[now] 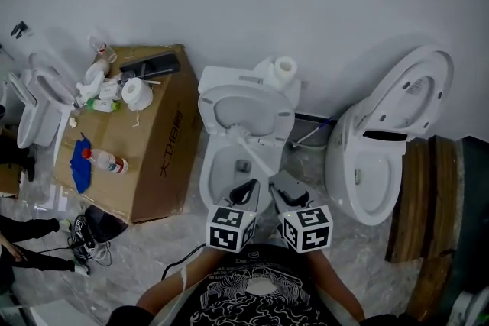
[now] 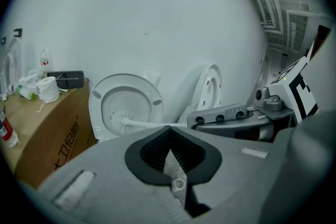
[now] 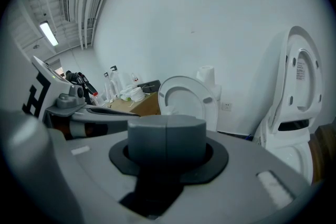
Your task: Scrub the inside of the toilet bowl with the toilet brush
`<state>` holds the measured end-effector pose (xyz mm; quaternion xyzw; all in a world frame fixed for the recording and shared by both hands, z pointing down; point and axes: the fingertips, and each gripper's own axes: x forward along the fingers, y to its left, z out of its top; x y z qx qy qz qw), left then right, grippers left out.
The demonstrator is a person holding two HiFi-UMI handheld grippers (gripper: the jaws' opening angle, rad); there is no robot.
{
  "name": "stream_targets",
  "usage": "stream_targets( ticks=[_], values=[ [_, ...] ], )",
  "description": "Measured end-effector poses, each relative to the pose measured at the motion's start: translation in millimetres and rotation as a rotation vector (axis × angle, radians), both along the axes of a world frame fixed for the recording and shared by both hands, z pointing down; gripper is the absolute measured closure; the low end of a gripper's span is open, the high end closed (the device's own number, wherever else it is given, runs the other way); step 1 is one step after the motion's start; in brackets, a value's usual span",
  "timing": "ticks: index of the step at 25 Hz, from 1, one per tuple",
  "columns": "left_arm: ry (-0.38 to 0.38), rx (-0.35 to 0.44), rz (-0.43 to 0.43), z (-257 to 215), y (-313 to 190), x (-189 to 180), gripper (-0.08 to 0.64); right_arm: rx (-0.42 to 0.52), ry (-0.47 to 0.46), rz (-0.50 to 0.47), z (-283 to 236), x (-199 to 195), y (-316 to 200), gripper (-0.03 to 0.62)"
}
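Note:
A white toilet [image 1: 208, 178] stands in front of me with its seat and lid [image 1: 246, 104] raised. The toilet brush [image 1: 231, 131] has its white bristle head at the back rim, against the foot of the raised seat. Its thin white handle [image 1: 257, 162] slants down toward my grippers. In the left gripper view the brush head [image 2: 119, 119] lies on the raised seat [image 2: 126, 86] and the handle runs into my left gripper [image 2: 169, 131] [image 1: 246, 191], which is shut on it. My right gripper [image 1: 284, 187] [image 3: 167, 134] hangs beside it, shut and empty.
A cardboard box [image 1: 153, 141] at the left carries bottles, a paper roll and a blue cloth. A second toilet [image 1: 382, 156] stands at the right with its lid up, and wooden boards [image 1: 424, 195] lean beyond it. A paper roll [image 1: 285, 70] sits on the tank. Cables [image 1: 84, 240] lie on the floor.

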<state>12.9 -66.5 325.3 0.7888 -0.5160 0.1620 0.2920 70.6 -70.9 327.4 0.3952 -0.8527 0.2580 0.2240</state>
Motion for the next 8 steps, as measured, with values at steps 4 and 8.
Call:
stream_targets(
  ticks=[4,8],
  values=[
    [0.004,-0.006,0.012,-0.6,0.4,2.5,0.568,-0.003,-0.001,0.004,-1.3,0.8,-0.1,0.442],
    [0.009,-0.010,0.020,-1.7,0.7,5.7,0.568,-0.004,-0.005,0.015,-2.6,3.4,-1.5,0.442]
  ],
)
